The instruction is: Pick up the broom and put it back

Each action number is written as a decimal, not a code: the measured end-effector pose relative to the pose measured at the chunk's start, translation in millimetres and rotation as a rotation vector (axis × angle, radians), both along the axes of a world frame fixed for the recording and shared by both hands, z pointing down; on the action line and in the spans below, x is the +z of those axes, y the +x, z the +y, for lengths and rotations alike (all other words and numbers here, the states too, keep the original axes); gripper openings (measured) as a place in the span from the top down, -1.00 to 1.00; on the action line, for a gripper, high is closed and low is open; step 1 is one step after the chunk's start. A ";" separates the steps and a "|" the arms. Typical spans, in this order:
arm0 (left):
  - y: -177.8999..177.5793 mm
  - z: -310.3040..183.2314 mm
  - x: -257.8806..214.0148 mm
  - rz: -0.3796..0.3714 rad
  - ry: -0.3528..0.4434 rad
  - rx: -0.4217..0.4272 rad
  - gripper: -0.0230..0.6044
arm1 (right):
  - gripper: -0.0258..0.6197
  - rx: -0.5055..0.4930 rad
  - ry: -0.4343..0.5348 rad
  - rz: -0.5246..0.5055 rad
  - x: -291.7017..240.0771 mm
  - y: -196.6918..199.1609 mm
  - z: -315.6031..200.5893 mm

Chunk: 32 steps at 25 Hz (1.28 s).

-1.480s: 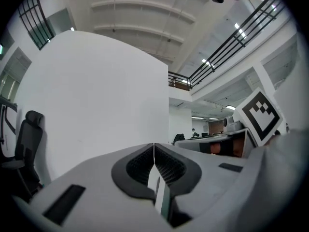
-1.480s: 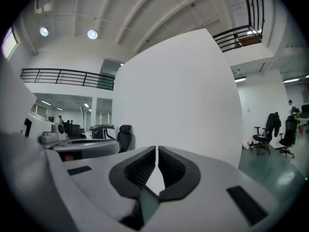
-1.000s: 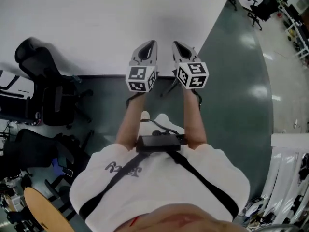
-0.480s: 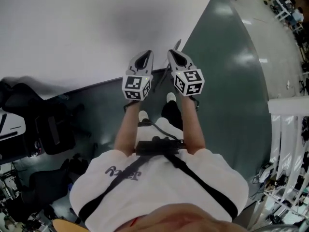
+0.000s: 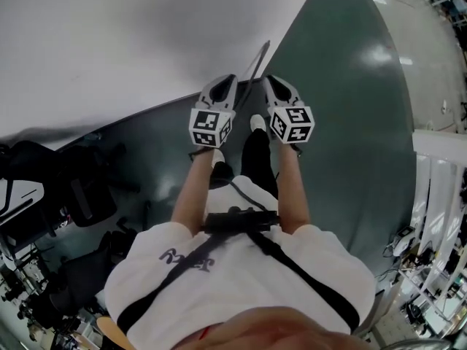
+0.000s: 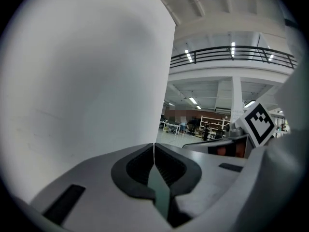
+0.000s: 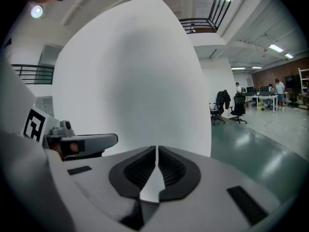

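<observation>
The broom (image 5: 255, 65) shows only as a thin, pale grey handle, slender and nearly straight. It stands tilted at the foot of the white wall (image 5: 131, 42), just beside the wall's outer corner, where the dark green floor (image 5: 350, 108) begins. Its far end lies against the wall's edge, and the shaft slants away from the wall. The lower part and the head are hidden from sight.

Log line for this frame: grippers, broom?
left gripper: shut, empty | right gripper: shut, empty | thin pole by wall: not held
</observation>
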State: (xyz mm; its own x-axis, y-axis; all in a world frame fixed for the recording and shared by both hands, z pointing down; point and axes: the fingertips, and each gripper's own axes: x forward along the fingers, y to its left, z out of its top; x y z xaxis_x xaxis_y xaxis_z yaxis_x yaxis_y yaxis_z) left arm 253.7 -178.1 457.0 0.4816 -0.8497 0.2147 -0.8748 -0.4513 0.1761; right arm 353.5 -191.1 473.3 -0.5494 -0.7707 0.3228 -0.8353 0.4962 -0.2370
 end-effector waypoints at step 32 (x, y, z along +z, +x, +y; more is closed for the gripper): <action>59.0 -112.6 196.7 -0.038 -0.161 0.101 0.88 | 0.54 0.023 -0.321 0.078 316.9 54.6 -153.9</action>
State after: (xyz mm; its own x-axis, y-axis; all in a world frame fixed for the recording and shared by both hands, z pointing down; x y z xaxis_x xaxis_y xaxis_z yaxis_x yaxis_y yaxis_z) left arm 312.8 -290.7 653.6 0.5520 -0.7506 0.3632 -0.8337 -0.5062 0.2208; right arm 408.1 -345.0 790.2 -0.4973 -0.6348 0.5914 -0.8671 0.3872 -0.3134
